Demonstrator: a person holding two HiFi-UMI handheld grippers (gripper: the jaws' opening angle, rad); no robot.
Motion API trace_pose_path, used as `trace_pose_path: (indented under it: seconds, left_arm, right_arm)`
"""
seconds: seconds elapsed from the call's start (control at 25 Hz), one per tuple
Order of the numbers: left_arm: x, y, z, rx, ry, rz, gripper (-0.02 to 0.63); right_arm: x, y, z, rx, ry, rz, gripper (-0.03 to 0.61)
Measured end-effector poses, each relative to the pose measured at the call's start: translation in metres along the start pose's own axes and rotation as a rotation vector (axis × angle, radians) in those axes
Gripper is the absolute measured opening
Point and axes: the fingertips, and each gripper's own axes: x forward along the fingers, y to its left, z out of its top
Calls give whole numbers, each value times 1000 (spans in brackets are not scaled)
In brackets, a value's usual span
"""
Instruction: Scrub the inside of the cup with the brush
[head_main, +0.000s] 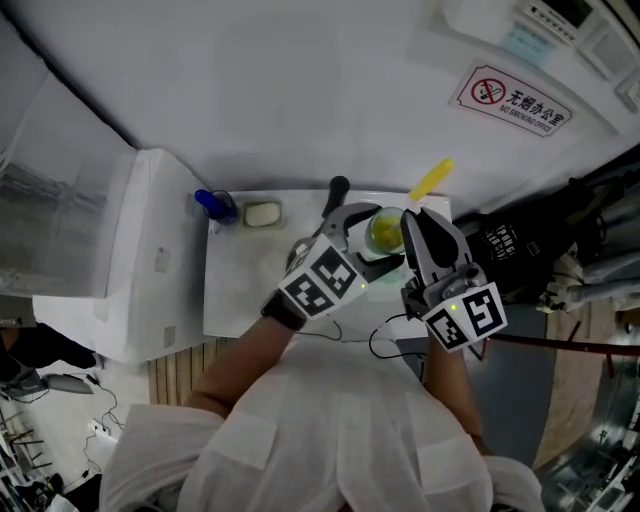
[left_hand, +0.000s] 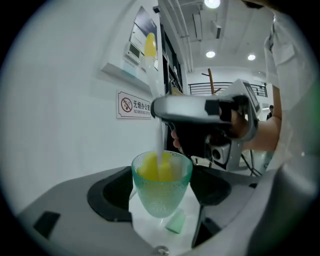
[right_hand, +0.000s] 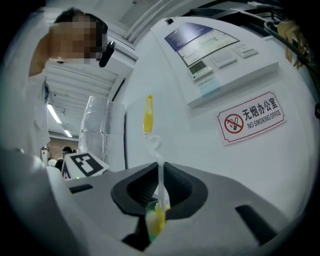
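While the left gripper's (left_hand: 163, 196) fingers clasp one cup (left_hand: 161, 172), the right gripper's (right_hand: 160, 196) pinch one brush (right_hand: 148, 116) — head inside it.

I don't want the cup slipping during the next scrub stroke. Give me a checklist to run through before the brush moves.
1. Left claw clamped on the cup, one jaw each side: ok.
2. Right claw shut on the brush handle: ok.
3. Yellow sponge head down inside the cup, below its rim: ok.
4. Cup upright, mouth facing up: ok.
5. Cup foot resting on the table for support: cannot tell, the foot is hidden.
6. Water or soap in the cup: cannot tell.
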Motion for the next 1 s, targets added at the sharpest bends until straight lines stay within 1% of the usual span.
trace_pose_path:
  seconds: [0.08, 0.16, 0.24, 0.32, 0.6, 0.76, 0.84, 0.92, 1.0]
  left_arm:
    - [0, -3, -5, 19, 17, -4, 348]
    - [0, -4, -9, 17, 21, -5, 348]
    - [-1, -5, -11, 8, 19, -2, 348]
    - [-2, -4, -10, 2, 14, 1, 348]
    - [-6, -3, -7, -1, 11, 2, 348]
    - [-6, -4, -6, -3, 1, 3, 348]
    - [-4, -3, -8, -7, 1, 3, 348]
    - [-3, -4, -12, -4, 11, 3, 348]
    - [-1, -4, -15, -4, 14, 1, 348]
  right_arm:
    - [-2, 0, 18, 29, -53, -6, 34]
    - [-5, 0, 35, 62, -108, -4, 34]
    - [-5, 2, 42, 84, -130, 6, 34]
    - [-4, 6, 35, 91, -117, 14, 34]
    - [3, 10, -10, 85, 6, 14, 32]
    - [5, 8, -16, 78, 37, 11, 32]
    - [4, 5, -8, 78, 20, 1, 33]
    - [0, 1, 13, 87, -35, -7, 33]
    - [-2, -1, 33, 75, -82, -5, 32]
